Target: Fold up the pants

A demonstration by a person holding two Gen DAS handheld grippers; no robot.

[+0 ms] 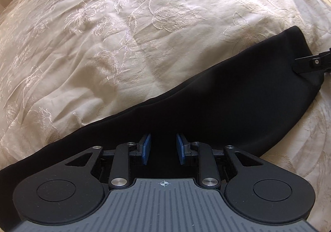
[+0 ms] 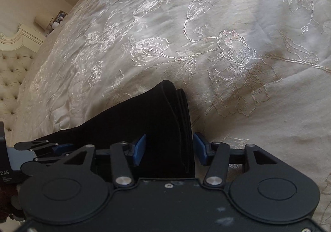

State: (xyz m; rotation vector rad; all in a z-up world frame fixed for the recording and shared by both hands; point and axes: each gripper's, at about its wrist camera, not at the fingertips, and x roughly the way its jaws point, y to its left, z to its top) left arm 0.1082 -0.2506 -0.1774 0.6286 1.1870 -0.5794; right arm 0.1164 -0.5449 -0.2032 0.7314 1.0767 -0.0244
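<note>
We see the black pants lying folded lengthwise on the cream bedspread, with our left gripper and right gripper both spread open, straddling the cloth without pinching it.

The black pants run out of the left wrist view at its lower left edge, so that end is cut off. Their near part is hidden under the left gripper, and the black cloth shows no seams or details. The right gripper enters at the right edge, with only its fingers visible and its body cut off. In the right wrist view, small items beside the tufted headboard are too small to identify.
</note>
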